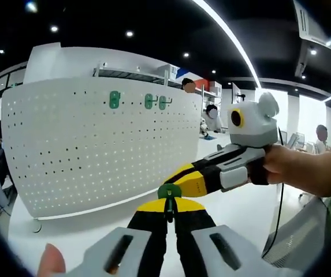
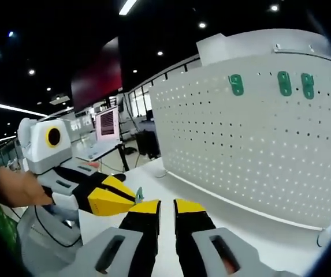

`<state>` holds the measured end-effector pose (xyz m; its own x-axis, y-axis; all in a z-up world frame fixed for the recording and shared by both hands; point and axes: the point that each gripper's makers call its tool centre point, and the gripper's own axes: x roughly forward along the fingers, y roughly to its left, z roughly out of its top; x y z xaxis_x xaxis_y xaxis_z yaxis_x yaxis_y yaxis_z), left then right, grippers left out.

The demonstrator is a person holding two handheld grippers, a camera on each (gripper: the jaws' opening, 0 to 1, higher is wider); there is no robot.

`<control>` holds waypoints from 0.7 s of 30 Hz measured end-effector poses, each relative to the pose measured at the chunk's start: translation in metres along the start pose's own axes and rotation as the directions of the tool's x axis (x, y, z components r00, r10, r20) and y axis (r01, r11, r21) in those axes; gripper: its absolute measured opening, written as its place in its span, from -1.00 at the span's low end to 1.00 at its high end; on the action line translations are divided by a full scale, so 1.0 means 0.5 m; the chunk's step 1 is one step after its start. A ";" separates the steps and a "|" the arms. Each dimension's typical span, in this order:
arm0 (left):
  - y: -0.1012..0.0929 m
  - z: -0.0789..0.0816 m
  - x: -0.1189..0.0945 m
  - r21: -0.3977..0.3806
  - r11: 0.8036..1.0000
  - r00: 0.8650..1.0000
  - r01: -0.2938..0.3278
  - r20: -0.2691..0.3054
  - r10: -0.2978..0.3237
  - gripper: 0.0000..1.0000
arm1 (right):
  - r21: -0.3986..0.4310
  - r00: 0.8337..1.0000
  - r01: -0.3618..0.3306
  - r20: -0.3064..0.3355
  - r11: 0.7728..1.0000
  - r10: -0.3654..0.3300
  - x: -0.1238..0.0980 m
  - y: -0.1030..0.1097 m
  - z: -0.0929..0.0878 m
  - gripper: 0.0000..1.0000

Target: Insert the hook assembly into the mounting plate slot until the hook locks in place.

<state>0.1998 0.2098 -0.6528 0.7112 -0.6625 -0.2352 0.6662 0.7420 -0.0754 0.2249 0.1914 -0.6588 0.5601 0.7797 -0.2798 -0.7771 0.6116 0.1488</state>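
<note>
Green plastic shows at my left gripper (image 1: 168, 203): the small green hook assembly (image 1: 168, 193) sits pinched between its yellow-tipped black fingers (image 1: 183, 203), its dark stem running down the narrow gap between them. My right gripper (image 1: 183, 179) comes in from the right of the left gripper view, and its yellow tips meet the same hook from the side. In the right gripper view my right gripper (image 2: 167, 206) has its own jaws standing a little apart with nothing between them, while the left gripper (image 2: 118, 199) holds a sliver of green at its tip just beside them.

Ahead stands the tall white perforated metal mounting plate (image 1: 96, 147), upright on the white worktop (image 1: 234, 210) and well apart from both grippers. Three green hooks (image 1: 114, 99) already hang in a row near its top edge.

The risks, as I judge them: the hook is small and held by little more than its edges, so a nudge from my right tips could twist it in the left grip or knock it loose onto the worktop. If it reaches the slot tilted, it may jam or sit without locking. Pushing hard could also rock the plate on its base.
</note>
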 end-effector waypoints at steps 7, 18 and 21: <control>0.011 0.001 -0.004 0.005 1.000 1.000 -0.012 -0.001 0.012 -0.94 | 0.009 1.000 -0.011 0.007 1.000 0.011 -0.008 0.003 -0.001 -0.55; 0.026 0.005 -0.006 0.007 1.000 1.000 -0.028 -0.001 0.028 -0.94 | -0.009 0.998 -0.055 0.037 0.998 0.055 -0.023 0.021 0.008 0.01; 0.028 0.005 -0.003 0.006 1.000 1.000 -0.031 -0.001 0.031 -0.94 | -0.017 0.995 -0.084 0.051 0.996 0.085 -0.031 0.037 0.013 0.15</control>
<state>0.2086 0.2210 -0.6512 0.7312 -0.6392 -0.2383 0.6452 0.7614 -0.0626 0.2038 0.1912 -0.6456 0.5064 0.8345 -0.2173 -0.8260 0.5418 0.1555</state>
